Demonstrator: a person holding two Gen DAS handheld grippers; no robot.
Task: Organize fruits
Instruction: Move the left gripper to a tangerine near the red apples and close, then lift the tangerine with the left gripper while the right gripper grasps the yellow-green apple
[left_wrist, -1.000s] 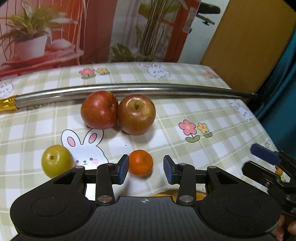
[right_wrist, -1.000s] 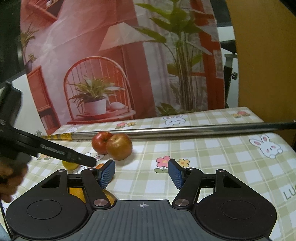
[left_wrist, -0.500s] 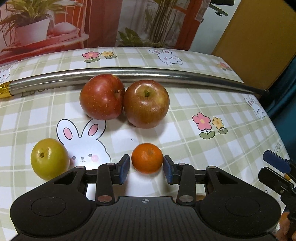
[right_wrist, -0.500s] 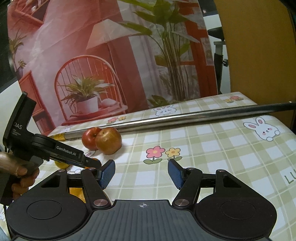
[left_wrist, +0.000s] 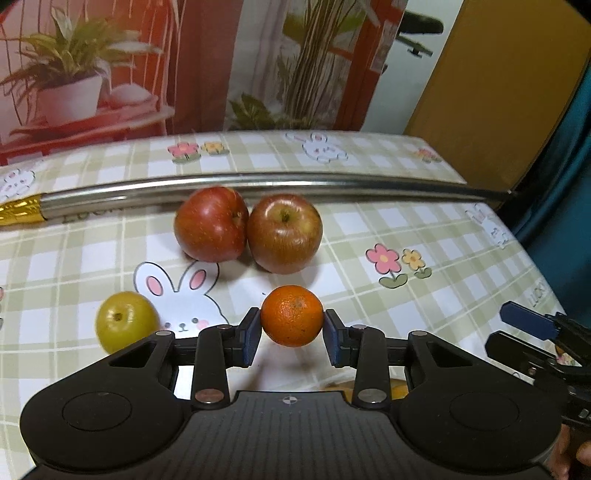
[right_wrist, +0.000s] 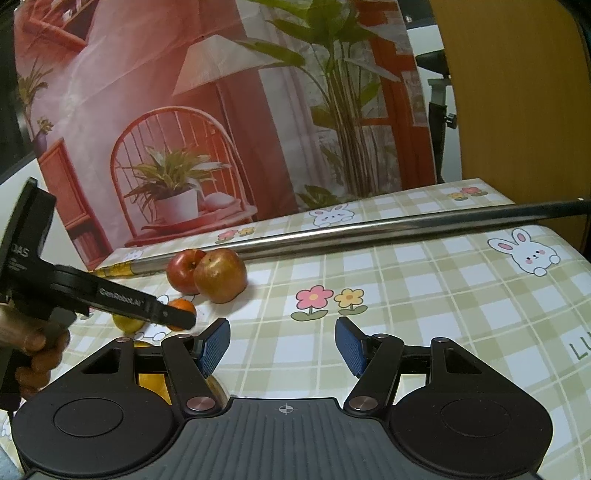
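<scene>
Now, from left to right in our left wrist view, we see a green fruit, two touching apples and our left gripper pinching the orange between its pads. Only our right wrist view shows our right gripper spread wide over the tablecloth, holding nothing.

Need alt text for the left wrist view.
The left gripper has its jaws against both sides of a small orange, two red apples touching behind it, a yellow-green fruit at left.
</scene>
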